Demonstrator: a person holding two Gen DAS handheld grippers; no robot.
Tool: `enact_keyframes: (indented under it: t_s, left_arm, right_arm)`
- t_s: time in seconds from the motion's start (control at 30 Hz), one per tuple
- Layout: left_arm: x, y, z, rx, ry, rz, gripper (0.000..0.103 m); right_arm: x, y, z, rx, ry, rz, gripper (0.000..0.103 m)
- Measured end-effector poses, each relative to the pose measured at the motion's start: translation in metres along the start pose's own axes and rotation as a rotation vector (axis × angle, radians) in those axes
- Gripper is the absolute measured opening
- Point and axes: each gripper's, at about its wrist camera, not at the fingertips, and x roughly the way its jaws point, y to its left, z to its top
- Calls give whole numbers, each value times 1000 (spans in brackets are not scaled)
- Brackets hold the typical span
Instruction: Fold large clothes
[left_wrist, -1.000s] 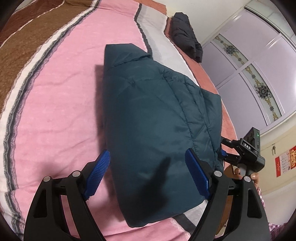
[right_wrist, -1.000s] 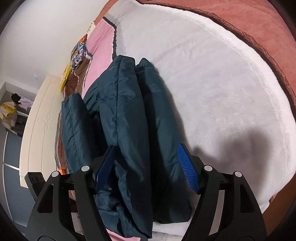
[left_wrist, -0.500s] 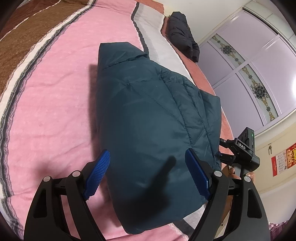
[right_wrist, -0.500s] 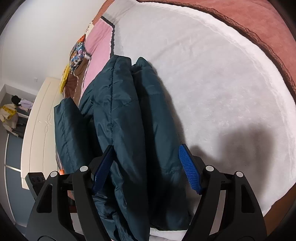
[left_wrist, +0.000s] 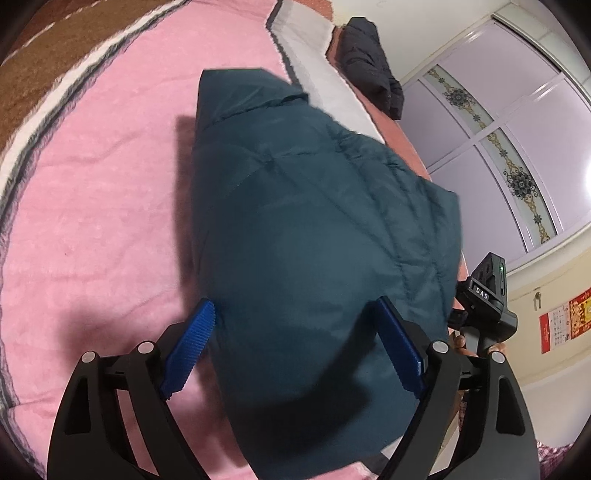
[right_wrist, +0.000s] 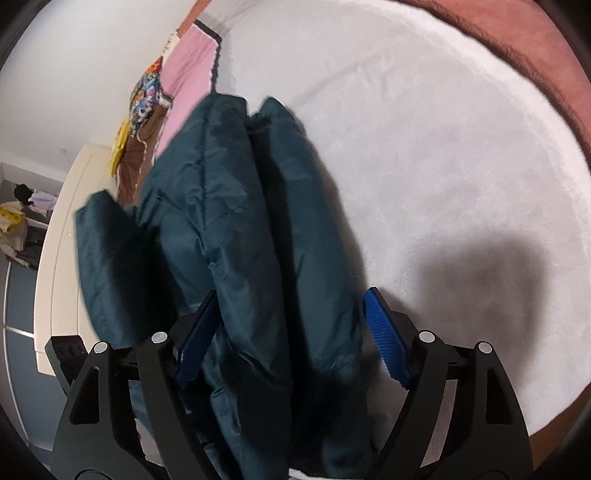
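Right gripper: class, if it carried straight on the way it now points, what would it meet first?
Most likely the folded teal jacket. The right gripper has its opening jaws either side of the jacket's stacked layers, which lie on the white blanket; depth is hard to judge.

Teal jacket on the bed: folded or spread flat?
Folded. The teal jacket lies as a compact bundle on the blanket; the right wrist view shows several padded layers stacked side by side at its edge, no sleeves spread out.
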Motion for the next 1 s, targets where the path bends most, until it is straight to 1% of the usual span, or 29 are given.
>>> enact_keyframes:
  t_s: [0.2, 0.23, 0.27, 0.3, 0.33, 0.4, 0.43, 0.47, 0.5, 0.53, 0.6, 0.67, 0.77, 0.83, 0.9, 1.0]
  left_arm:
    - [15, 9, 5, -28, 23, -37, 94]
    - [19, 11, 6, -31, 31, -47, 95]
    - [21, 12, 7, -40, 39, -61, 96]
    - [24, 13, 8, -56, 47, -79, 96]
    - [26, 13, 9, -60, 48, -86, 96]
    - [26, 8, 9, -43, 43, -83, 91]
    - [25, 5, 8, -24, 32, -74, 89]
    - [23, 3, 7, -11, 24, -66, 82]
    - [20, -1, 5, 12, 11, -53, 76]
    - [17, -5, 4, 40, -4, -39, 72]
    - [11, -11, 4, 96, -31, -12, 60]
    - [5, -16, 5, 145, -56, 14, 55]
    - [-5, -20, 11, 200, -90, 48, 52]
    - [-13, -16, 19, 218, -113, 69, 51]
    - [-22, -6, 30, 213, -130, 82, 50]
    - [-40, 14, 50, 211, -170, 126, 50]
  right_arm:
    - [16, -12, 0, 28, 27, 36, 78]
    - [18, -12, 0, 27, 29, 36, 76]
    - [19, -12, -1, 22, 33, 36, 74]
    - [20, -11, -2, 14, 38, 43, 64]
    - [20, -10, -2, 7, 43, 57, 51]
    - [21, -6, -3, -9, 52, 82, 40]
    - [21, -4, -4, -21, 49, 77, 33]
    - [20, -1, -5, -37, 45, 75, 28]
    - [18, 3, -6, -51, 35, 76, 26]
    - [17, 6, -8, -62, 25, 60, 24]
    - [15, 16, -13, -94, 2, 29, 21]
    - [11, 28, -18, -124, -23, 10, 19]
    - [8, 50, -24, -190, -54, -19, 18]
    - [8, 62, -28, -220, -64, -14, 17]
    - [14, 73, -29, -236, -64, -2, 17]
    - [33, 98, -28, -264, -52, 12, 17]
